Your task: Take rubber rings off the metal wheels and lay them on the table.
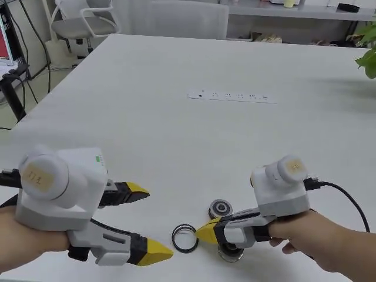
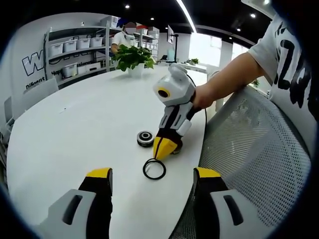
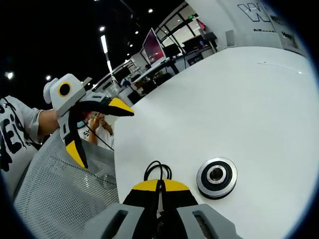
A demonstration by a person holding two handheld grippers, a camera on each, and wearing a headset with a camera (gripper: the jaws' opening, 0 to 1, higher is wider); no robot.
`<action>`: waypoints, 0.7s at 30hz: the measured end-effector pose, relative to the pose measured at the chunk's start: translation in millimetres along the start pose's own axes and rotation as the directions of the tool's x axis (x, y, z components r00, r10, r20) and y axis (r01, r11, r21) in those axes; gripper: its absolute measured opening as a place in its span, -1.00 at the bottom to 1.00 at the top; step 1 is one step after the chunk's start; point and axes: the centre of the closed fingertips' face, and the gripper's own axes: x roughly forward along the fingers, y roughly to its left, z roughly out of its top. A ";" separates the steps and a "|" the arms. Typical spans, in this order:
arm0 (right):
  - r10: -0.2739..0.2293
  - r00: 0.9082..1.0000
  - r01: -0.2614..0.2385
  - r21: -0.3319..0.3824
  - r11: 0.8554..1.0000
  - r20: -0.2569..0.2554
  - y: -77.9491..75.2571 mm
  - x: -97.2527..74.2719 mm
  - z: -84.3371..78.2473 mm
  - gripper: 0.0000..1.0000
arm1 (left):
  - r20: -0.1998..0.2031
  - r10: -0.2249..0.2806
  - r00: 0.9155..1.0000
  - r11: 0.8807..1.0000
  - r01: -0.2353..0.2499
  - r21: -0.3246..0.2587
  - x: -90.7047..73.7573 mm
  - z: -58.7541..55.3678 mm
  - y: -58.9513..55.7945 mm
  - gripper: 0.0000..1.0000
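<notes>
Black rubber rings (image 1: 185, 238) lie flat on the white table (image 1: 176, 117) near its front edge, seemingly two overlapping. My right gripper (image 1: 205, 232) is shut, its yellow tips just right of the rings and nothing visible between them. A metal wheel (image 1: 220, 208) lies behind those tips, and another wheel (image 1: 230, 251) sits partly hidden under the gripper body. My left gripper (image 1: 151, 222) is open, left of the rings. In the left gripper view the rings (image 2: 154, 169) lie ahead of the open jaws, beside the right gripper (image 2: 162, 149) and a wheel (image 2: 145, 138). The right gripper view has rings (image 3: 158, 169), wheel (image 3: 217, 177) and left gripper (image 3: 103, 134).
A white power strip (image 1: 232, 96) lies mid-table. A potted plant (image 1: 367, 50) stands at the far right and an office chair (image 1: 88, 20) beyond the far edge. A mesh chair back (image 2: 249, 149) is close behind the near edge.
</notes>
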 end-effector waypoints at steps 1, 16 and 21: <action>-0.002 1.000 0.002 -0.004 1.000 -0.001 -0.5 0.1 0.0 -1.00 | -0.001 0.001 1.000 1.000 -0.001 0.000 0.0 -0.2 0.0 0.27; -0.029 0.999 0.028 -0.079 0.996 -0.018 -1.7 0.4 -2.9 -0.87 | -0.013 -0.011 1.000 1.000 0.011 -0.002 1.8 -3.1 -1.8 0.27; -0.038 0.999 0.036 -0.102 0.994 -0.014 -2.6 -0.7 -1.8 -0.76 | -0.017 -0.014 1.000 1.000 0.014 0.002 2.6 -2.5 -2.4 0.27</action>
